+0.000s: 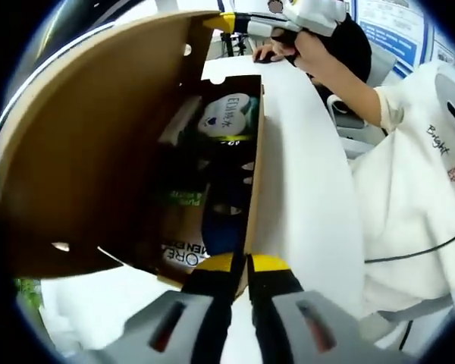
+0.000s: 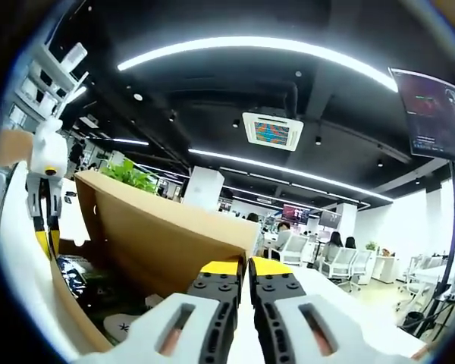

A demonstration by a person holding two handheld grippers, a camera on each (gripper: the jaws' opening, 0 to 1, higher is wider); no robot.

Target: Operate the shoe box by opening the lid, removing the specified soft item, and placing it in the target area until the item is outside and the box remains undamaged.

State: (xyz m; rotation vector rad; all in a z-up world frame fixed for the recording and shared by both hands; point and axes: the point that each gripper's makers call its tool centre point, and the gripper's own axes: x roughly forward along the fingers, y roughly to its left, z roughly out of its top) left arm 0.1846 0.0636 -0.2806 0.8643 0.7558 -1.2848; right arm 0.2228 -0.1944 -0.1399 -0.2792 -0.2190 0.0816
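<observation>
White table [image 1: 311, 197] (shoe box [image 1: 121, 152] on it)

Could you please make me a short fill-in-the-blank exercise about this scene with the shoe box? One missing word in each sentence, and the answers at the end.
1. The lid of the shoe box is ___.
2. The box stands on a table whose colour is ___.
3. The white packet lies ___ the box.
4. The very ends of the left tool are coloured ___.

Missing words: open; white; inside; yellow.
</observation>
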